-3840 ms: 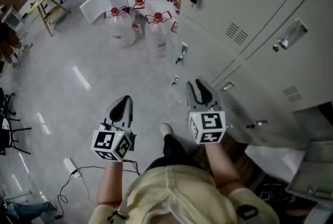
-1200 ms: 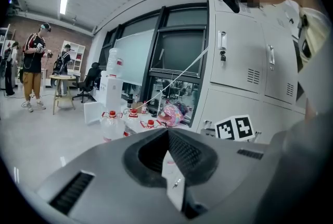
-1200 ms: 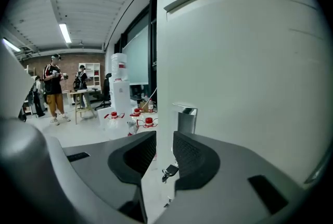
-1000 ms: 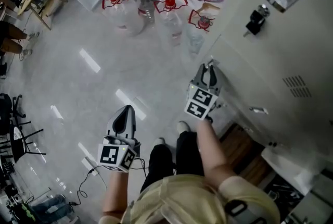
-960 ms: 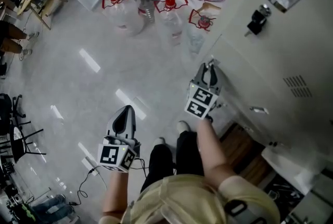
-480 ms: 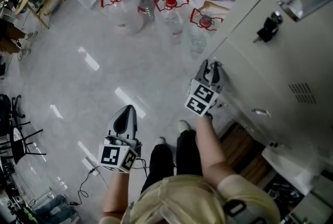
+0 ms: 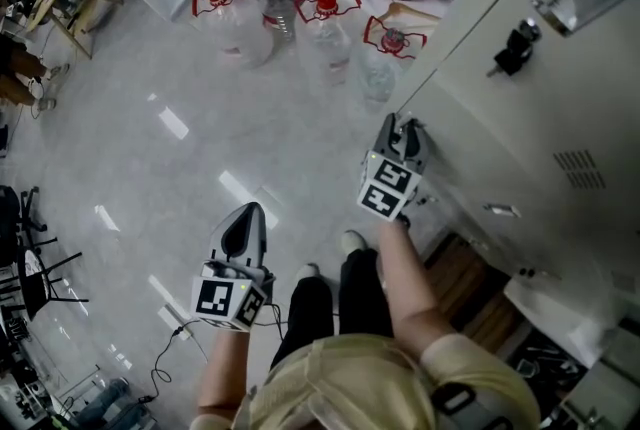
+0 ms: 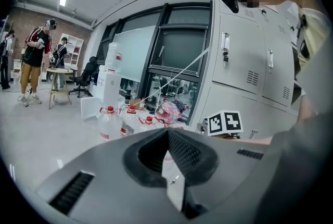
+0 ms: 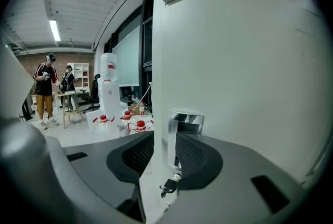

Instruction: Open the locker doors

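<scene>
Locker door [image 7: 500, 148], pale grey, fills the right of the head view. The right gripper [image 7: 404, 133] straddles the door's free edge, with the chrome handle [image 9: 183, 124] between jaws that have just been opening and stand released. A key [image 9: 169, 185] hangs just below the handle. The left gripper [image 7: 243, 226], well left of the door, is clenched on nothing.

Head view looks steeply down; both gripper views face forward, sharing the red-capped bottles [image 7: 325, 23] and lockers [image 7: 540, 128].

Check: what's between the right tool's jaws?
Edge of the grey metal locker door and its chrome handle, per right gripper view; right tool has just been opening.
</scene>
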Tool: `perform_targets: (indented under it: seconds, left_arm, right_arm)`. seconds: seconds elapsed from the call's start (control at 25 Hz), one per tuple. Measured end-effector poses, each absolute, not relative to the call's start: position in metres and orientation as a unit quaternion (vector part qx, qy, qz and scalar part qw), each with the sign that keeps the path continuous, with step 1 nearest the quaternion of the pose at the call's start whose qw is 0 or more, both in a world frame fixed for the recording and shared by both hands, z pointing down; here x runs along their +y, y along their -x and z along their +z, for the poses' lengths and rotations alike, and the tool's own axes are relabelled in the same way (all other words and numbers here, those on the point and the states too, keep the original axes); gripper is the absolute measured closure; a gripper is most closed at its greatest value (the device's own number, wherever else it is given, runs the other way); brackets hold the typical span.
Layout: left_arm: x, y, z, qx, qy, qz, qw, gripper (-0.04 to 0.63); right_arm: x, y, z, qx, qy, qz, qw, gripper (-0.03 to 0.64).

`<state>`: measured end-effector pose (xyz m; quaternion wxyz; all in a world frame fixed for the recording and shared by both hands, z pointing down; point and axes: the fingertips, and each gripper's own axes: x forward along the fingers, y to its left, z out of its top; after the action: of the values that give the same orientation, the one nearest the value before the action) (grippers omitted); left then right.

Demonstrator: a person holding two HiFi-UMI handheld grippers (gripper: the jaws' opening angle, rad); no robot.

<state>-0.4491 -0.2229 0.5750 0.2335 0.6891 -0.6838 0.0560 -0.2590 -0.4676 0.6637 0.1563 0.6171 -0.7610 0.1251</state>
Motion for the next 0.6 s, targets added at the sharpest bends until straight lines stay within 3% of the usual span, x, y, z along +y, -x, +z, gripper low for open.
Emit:
perform_targets:
  seconds: [0.6]
  left_arm:
    - [-0.192,0.448,0.566,-0.660,-0.716,0.051,0.223,0.603]
  right_arm:
    - [-0.374,0.268,0.667,-0.785,-0.576,0.132,0.187,0.505]
